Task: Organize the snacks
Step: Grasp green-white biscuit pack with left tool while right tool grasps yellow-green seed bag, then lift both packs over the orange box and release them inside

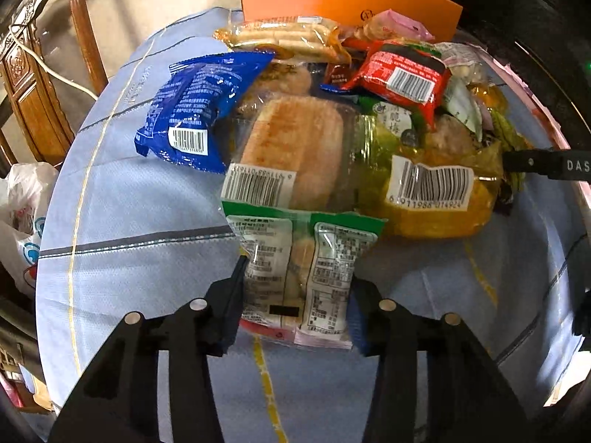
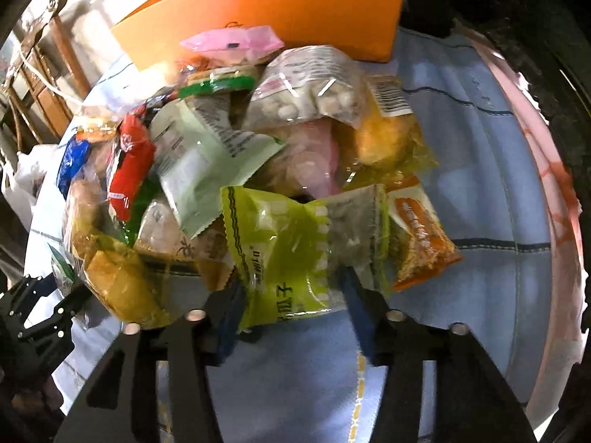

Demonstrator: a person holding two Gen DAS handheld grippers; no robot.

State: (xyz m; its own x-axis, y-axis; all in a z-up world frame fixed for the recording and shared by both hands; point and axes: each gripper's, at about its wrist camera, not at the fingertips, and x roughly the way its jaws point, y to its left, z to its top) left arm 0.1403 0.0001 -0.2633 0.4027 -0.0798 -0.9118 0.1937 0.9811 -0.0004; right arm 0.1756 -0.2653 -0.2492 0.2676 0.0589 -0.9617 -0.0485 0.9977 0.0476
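On my left side, a wooden chair [image 1: 40, 85] stands off past the edge of the tabletop [image 1: 140, 273], which is covered in a pale blue cloth with dark and yellow stripes. A blue packet [image 1: 195, 110] lies at the left edge of the snack pile, barcode up. Just to its right sits a clear pack of pale bread slices [image 1: 295, 147], and in front of that is the green-topped packet [image 1: 306, 269] that my left gripper [image 1: 297, 295] has between its jaws; both fingers sit against the packet's sides, pinching it near its lower half. Further right, a yellow bag with a large barcode [image 1: 432, 192] rests on the cloth, with a red packet [image 1: 402, 77] heaped above it. An orange box [image 1: 343, 0] stands behind the whole pile.

Through my right camera, the same pile is seen from the other side: the red packet [image 2: 129, 162] is at left, a pale green sachet [image 2: 199, 170] leans in the middle, and a clear bag of white pieces [image 2: 310, 88] sits on top. My right gripper [image 2: 291, 295] has its jaws closed on the yellow-green packet [image 2: 291, 243] at the near edge of the pile. Just right of it lies an orange-labelled packet [image 2: 421, 236], touching the cloth.
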